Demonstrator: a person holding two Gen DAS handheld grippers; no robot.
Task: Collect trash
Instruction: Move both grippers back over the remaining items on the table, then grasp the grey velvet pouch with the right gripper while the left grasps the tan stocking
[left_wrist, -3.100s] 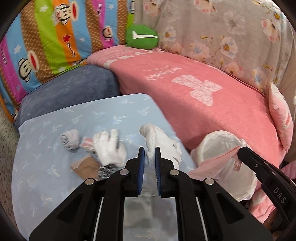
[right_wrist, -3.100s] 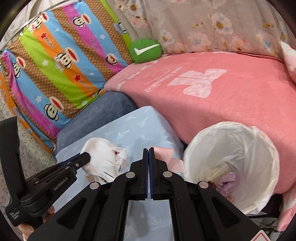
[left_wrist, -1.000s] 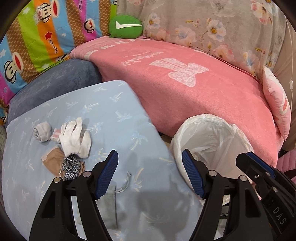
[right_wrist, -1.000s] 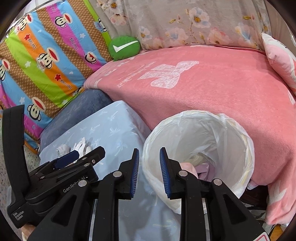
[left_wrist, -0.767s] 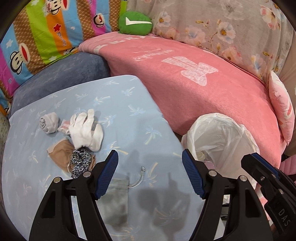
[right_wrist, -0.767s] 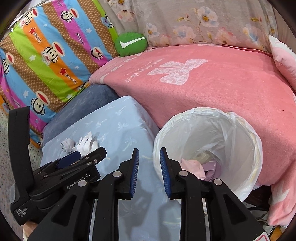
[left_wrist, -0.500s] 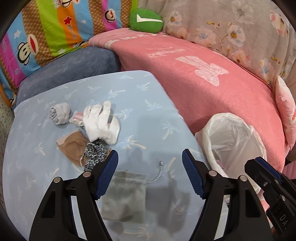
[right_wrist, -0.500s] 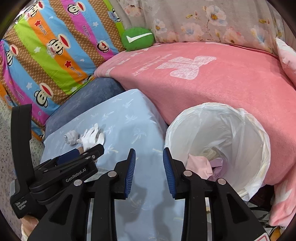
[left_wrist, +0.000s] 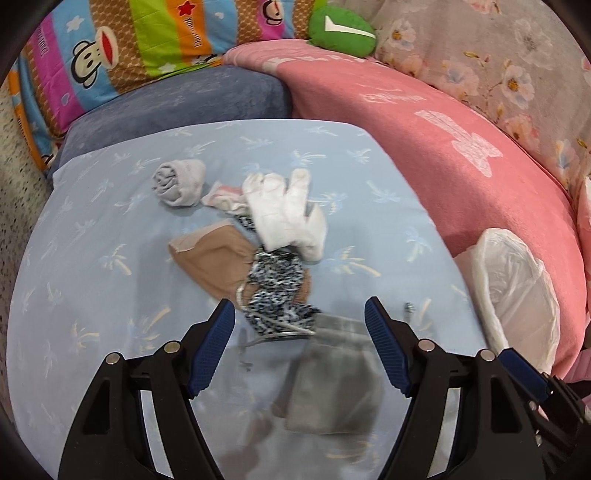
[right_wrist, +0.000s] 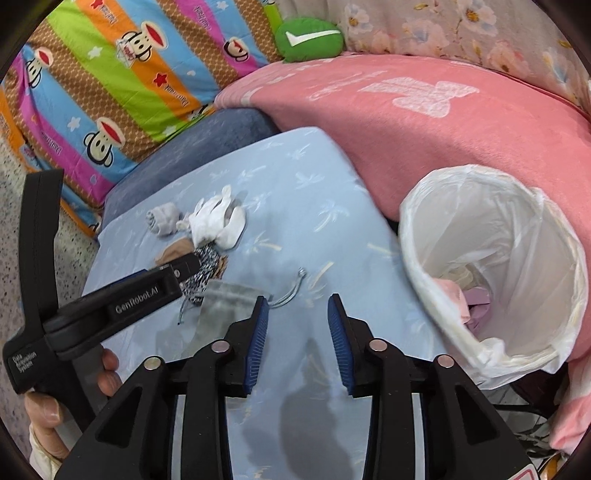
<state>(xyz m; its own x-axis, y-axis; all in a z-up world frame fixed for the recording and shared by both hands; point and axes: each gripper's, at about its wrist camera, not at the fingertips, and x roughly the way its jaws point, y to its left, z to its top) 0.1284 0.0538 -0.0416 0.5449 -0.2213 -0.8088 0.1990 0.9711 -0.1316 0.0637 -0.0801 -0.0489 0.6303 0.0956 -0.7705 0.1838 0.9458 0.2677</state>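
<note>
Trash lies in a loose heap on the pale blue cloth (left_wrist: 110, 295), and that heap is the landmark for both views

Left wrist view: the left gripper (left_wrist: 300, 334) hangs over the near edge of the heap with its jaws spread wide and nothing between the pads. A black-and-white patterned scrap (left_wrist: 275, 295) sits just ahead of the fingertips, lying partly on a tan piece (left_wrist: 210, 258). A white glove (left_wrist: 286, 214) is at the far side of the heap, a rolled grey sock (left_wrist: 179, 182) beyond it to the left, and a grey drawstring pouch (left_wrist: 332, 384) on the near side, right under the gripper. The lined bin (left_wrist: 517, 288) shows only as a crumpled edge, well to the right of the heap

Right wrist view: the right gripper (right_wrist: 297, 321) is empty, its jaws opening over bare cloth to the right of the heap. This view shows what the other cannot: the bin's open mouth (right_wrist: 495, 258), with pink and lilac bits already lying in the bottom, and the person's hand (right_wrist: 55, 402) on the left tool's handle. The left view alone gives the heap in close detail

Judging by this, the step is a return for another pick. The next move calls for lowering the left jaws around the patterned scrap or the pouch, closing on one soft piece without dragging its neighbours, then carrying it across to the bin
</note>
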